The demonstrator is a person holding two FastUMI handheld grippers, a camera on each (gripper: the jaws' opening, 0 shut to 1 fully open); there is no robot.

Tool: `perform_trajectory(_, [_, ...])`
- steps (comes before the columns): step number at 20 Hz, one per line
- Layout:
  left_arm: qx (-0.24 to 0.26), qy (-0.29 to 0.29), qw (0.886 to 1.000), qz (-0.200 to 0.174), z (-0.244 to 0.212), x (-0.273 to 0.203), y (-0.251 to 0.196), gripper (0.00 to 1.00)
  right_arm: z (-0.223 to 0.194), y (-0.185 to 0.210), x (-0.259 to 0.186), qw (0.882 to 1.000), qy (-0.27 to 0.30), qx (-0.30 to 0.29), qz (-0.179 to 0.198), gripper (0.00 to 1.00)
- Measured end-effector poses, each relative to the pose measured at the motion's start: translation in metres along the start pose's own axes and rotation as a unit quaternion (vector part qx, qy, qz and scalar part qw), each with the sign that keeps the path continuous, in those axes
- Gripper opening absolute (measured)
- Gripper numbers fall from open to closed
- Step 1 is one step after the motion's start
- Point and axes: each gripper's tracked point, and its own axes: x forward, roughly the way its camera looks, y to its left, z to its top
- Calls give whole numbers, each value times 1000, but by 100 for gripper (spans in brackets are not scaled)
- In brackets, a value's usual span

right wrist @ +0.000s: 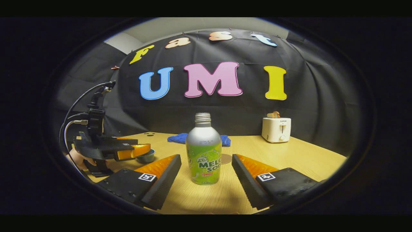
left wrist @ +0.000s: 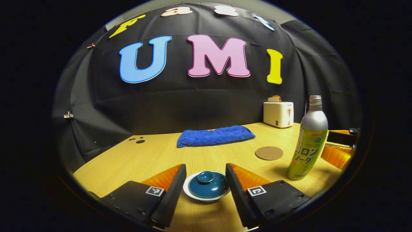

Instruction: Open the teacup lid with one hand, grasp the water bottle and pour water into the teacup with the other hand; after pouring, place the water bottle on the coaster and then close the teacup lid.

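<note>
Both claws: yours spread apart
Left gripper (left wrist: 206,180): straddling blue-lidded white teacup (left wrist: 206,186)
Right gripper (right wrist: 206,170): flanking silver-green soda bottle (right wrist: 203,151), untouched

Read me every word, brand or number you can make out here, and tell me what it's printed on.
Silver metal water bottle with a green label: carries print, but I don't read labels off.
White toaster: a small mark on its front, too small to read.
Square black-and-white markers: patterns only, no words or numbers.
</note>
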Motion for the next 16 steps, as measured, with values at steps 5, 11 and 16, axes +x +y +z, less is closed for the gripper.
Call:
perform_trajectory(5, [18, 16, 1000, -6, -1, 13, -6, 66, -1, 4, 3, 1000, 0, 0, 8, 98])
perform_trajectory(11, [17, 23, 1000, 5, -2, 16, -1, 49, -2, 3, 3, 1000, -1, 0, 8, 98])
perform_trajectory(16, [14, 23, 1000, 13, -3, 16, 0, 36, -2, 4, 3, 1000, -1, 0, 8, 98])
